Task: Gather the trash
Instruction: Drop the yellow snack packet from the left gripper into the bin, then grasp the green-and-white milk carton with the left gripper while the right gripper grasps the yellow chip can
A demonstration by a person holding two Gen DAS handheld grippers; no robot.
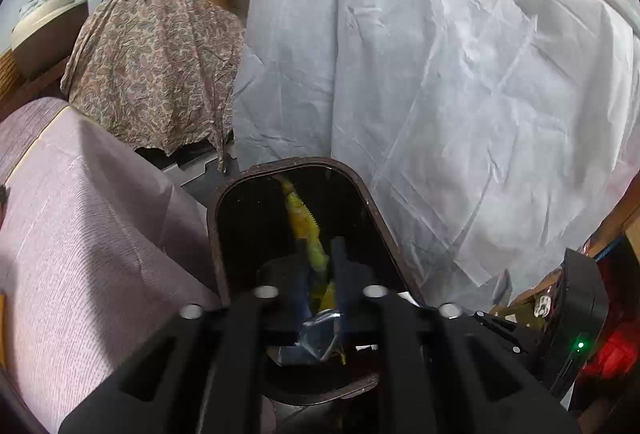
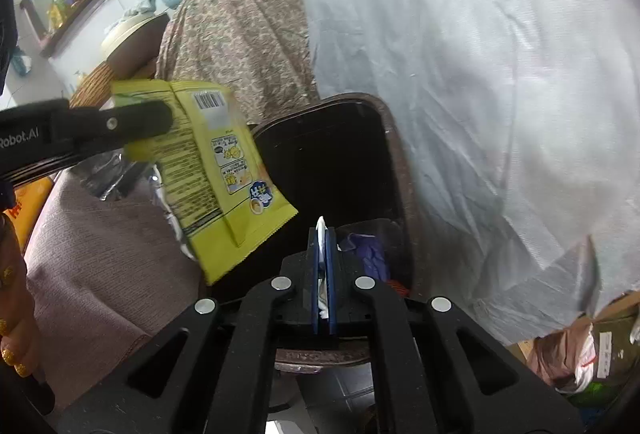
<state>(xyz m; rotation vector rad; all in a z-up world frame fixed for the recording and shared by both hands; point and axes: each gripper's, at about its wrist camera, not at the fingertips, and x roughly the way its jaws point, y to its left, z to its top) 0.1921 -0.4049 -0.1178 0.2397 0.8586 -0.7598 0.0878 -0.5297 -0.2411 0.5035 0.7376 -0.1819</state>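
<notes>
Blue-padded right fingers pinch a thin white paper scrap over the dark brown-rimmed bin. Left fingers, narrowly parted, have the yellow-green snack wrapper between them above the bin; it could catch the rim and fall outside.

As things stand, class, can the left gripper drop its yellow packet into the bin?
Probably yes: the left gripper holds the yellow packet at the open bin, and nothing covers its mouth.
</notes>
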